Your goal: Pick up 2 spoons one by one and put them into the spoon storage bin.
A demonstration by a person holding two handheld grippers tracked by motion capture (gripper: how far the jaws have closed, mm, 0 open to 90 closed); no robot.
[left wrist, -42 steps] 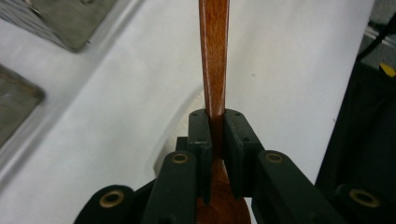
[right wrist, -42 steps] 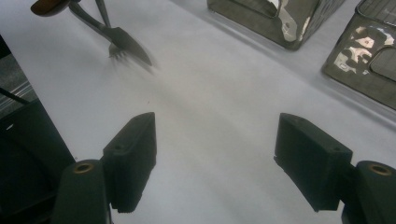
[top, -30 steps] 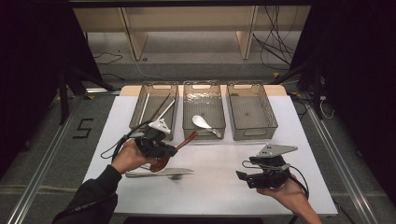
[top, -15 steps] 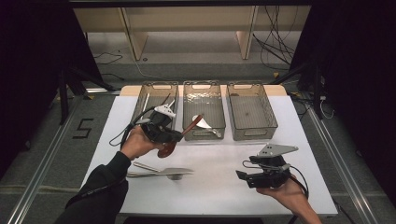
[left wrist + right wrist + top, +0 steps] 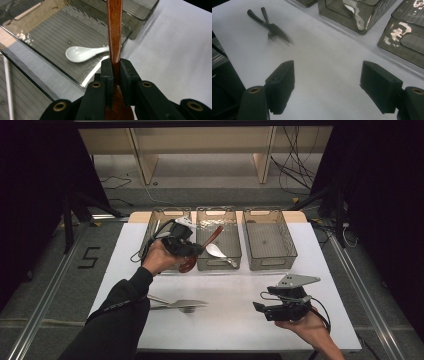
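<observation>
High view, one lot: three clear bins in a row, the middle bin (image 5: 218, 241) taken as landmark. Left gripper (image 5: 192, 251), at the middle bin's near-left corner, jaws clamped tight on a brown wooden spoon (image 5: 212, 236); handle slants up over the bin, bowl hangs outside its near-left wall, seemingly carried for sorting with the white spoon (image 5: 217, 251) lying inside. Left gripper view confirms the pinch on the handle (image 5: 114, 30). Right gripper (image 5: 261, 309), well nearer the person and right of the bin, jaws wide apart and holding nothing, apparently idle. Fork and knife (image 5: 182, 304), crossed on the white table (image 5: 235, 285) near-left of the bin, likely awaiting sorting.
</observation>
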